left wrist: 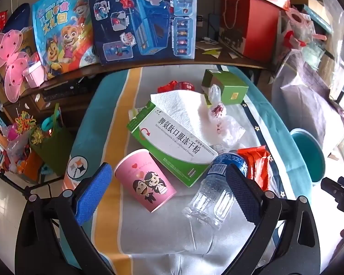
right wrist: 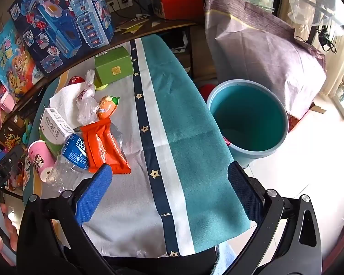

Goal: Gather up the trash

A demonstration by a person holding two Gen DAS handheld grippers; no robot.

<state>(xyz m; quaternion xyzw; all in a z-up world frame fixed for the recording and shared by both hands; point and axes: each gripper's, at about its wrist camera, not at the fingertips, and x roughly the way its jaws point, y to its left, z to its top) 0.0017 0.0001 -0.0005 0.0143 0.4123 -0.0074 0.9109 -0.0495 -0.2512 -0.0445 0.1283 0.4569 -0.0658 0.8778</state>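
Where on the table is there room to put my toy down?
The teal stripe between the star-trimmed navy band and the table edge by the bucket is bare. So is the grey cloth near the right gripper. It is crowded around the pink cup, bottle and medicine box.

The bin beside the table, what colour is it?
The bin is teal inside with a paler blue rim; the right wrist view shows it best.

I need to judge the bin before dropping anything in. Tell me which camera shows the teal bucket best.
The right wrist view: the teal bucket shows its whole rim and its inside, beside the table's right edge. The left wrist view catches only a part of it past the tablecloth's edge.
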